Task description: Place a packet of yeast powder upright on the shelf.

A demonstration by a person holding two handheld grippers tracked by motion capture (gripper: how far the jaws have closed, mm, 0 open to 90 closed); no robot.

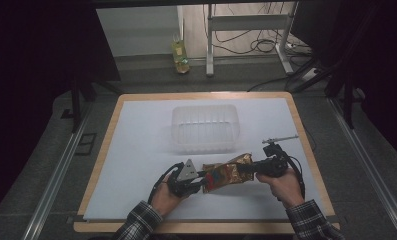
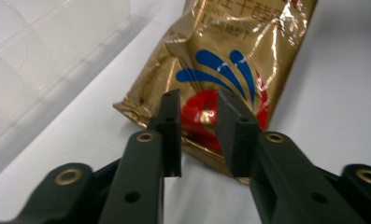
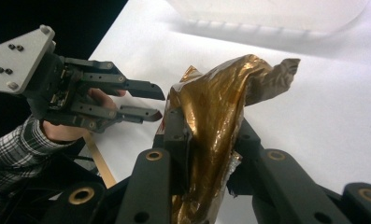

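We see a gold foil snack bag point(image 1: 228, 172) lying across the near middle of the white worktop point(image 1: 136, 150), in front of the clear plastic tub point(image 1: 204, 127); its foil is creased and glossy, with a red disc and blue fanned stripes printed on the front; gold characters run across the top edge in the left gripper view, too blurred for us to read; our right gripper point(image 3: 206, 154) is clamped on one crumpled end of the bag, lifting it off the sheet; our left gripper point(image 2: 198, 122) stands just before the other end, jaws parted a little, pads clear of the foil.
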